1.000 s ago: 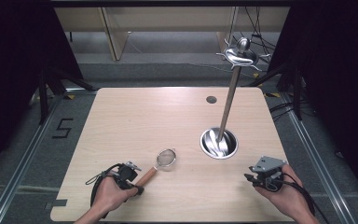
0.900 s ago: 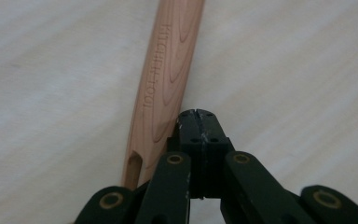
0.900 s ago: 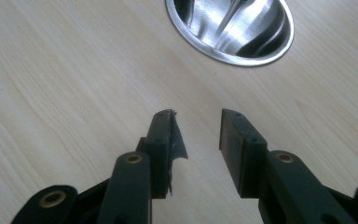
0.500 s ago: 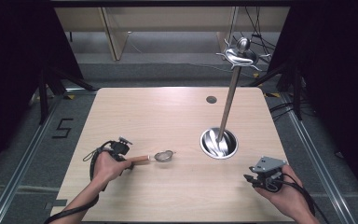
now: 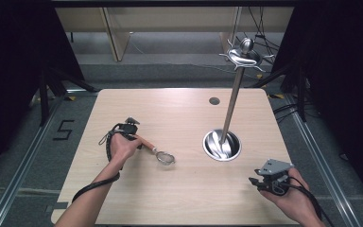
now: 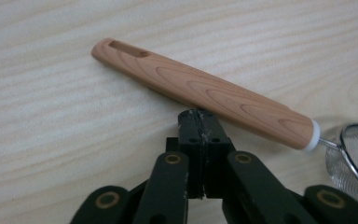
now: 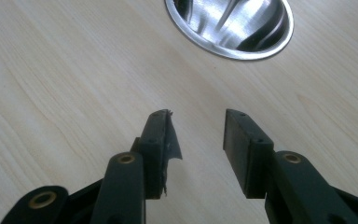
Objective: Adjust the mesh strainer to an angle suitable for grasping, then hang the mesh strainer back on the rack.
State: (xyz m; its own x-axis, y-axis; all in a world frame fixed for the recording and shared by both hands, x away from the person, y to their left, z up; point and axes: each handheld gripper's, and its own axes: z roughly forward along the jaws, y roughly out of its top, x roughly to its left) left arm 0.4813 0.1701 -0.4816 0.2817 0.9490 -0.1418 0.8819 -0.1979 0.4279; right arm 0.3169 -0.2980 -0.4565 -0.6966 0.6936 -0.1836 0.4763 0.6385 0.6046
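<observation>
1. The table fills the middle of the high view; a steel stand with a tall pole rises right of centre.
2. The strainer lies flat left of centre, not yet lifted, so hanging it likely remains.
3. The left gripper, jaws pressed together and empty, touches the wooden handle.
4. The right gripper waits wide, lower right.
5. The strainer's mesh is cut off in the left gripper view.

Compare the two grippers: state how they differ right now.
The left gripper has its jaws shut, with nothing between them, tips at the strainer's wooden handle. The right gripper has its jaws open, apart from the stand's steel base. The left is mid-table, the right by the near edge. Both have black jaws.
</observation>
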